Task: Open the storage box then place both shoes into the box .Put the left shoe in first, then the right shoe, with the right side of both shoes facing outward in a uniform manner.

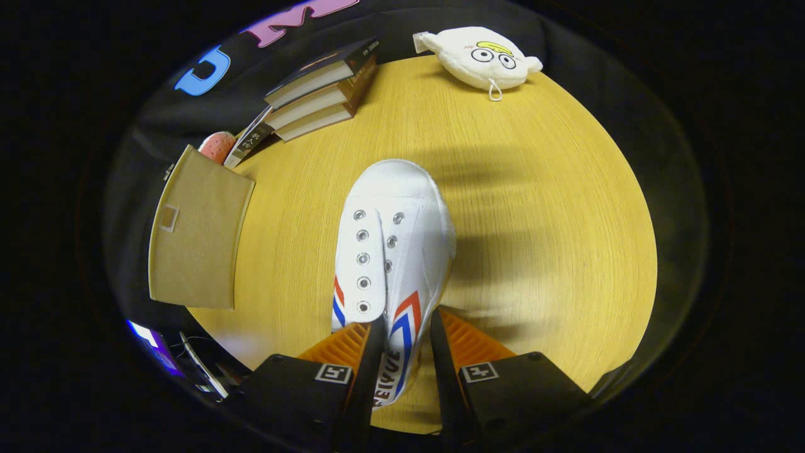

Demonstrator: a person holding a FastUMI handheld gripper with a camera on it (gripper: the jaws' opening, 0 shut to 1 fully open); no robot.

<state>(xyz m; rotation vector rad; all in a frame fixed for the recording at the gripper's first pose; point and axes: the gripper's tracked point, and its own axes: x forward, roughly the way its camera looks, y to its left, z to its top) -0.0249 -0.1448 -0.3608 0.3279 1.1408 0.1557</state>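
Note:
A white canvas shoe [393, 239] with red and blue chevron stripes on its side points toe-first away from me over the wooden table [541, 207]. My gripper [405, 330] is shut on the shoe's side wall near the heel. One finger sits inside the opening and the other outside. The shoe casts a shadow to its right and looks lifted off the table. A tan fabric storage box [198, 233] stands at the table's left edge, beyond and left of the fingers. Its flat tan face with a small label window is turned to me.
A stack of three books [321, 88] lies at the far left of the table, with a pink object [217, 146] behind the box. A white plush toy [481, 56] sits at the far edge. Bare wood stretches to the right of the shoe.

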